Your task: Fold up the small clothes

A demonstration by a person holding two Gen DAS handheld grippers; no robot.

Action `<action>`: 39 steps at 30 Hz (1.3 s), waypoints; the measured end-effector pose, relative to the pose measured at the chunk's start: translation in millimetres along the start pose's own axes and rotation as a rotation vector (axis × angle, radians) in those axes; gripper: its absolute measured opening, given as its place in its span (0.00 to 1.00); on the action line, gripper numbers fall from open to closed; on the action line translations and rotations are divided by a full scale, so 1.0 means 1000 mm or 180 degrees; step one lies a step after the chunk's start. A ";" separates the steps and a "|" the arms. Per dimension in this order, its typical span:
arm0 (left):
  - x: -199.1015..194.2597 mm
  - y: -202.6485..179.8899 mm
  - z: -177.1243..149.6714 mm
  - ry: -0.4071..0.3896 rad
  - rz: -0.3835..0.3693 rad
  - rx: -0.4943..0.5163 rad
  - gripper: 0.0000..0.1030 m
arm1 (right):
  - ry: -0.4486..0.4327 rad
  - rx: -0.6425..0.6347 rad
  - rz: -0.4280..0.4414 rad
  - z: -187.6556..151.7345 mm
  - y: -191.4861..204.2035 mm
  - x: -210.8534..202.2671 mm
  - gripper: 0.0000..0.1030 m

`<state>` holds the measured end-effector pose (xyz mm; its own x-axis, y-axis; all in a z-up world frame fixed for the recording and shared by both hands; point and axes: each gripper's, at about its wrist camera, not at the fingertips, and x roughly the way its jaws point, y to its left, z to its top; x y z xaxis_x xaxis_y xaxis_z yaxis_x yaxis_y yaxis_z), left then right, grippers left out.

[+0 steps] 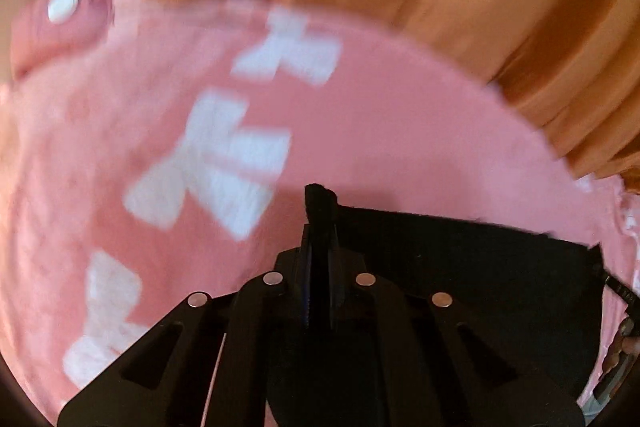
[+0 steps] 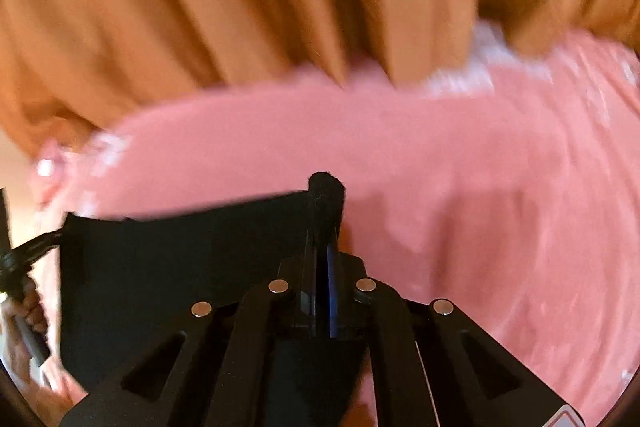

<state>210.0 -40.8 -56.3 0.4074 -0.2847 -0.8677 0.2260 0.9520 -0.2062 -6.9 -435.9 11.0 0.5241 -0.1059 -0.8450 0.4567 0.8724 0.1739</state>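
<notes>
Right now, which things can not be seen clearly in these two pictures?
- White shapes on the pink cloth: left view, motion blur.
- Black garment: both views, lower part behind each tool.
- Orange drape: cut by lens edge.
- Left tool in right view: at the edge, blurred.

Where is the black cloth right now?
The black cloth is pinched at its corners by both grippers, left and right, stretched between them above the pink bedsheet.
</notes>
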 end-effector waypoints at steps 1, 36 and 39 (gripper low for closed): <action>0.001 0.003 -0.002 -0.0060 -0.0030 -0.0011 0.05 | 0.0251 0.0012 -0.0070 -0.005 -0.005 0.024 0.03; -0.104 0.006 -0.149 0.0256 0.0119 0.0641 0.57 | 0.0649 -0.0668 0.0129 -0.165 0.033 -0.048 0.08; -0.115 0.024 -0.158 0.0213 0.0160 0.0560 0.62 | 0.0691 -0.0763 -0.0157 -0.168 0.012 -0.048 0.00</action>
<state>28.9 32.2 -33.0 0.3636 -0.2236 -0.9043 0.3605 0.9289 -0.0847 -147.1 -340.0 -31.0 0.3284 -0.0692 -0.9420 0.2819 0.9590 0.0278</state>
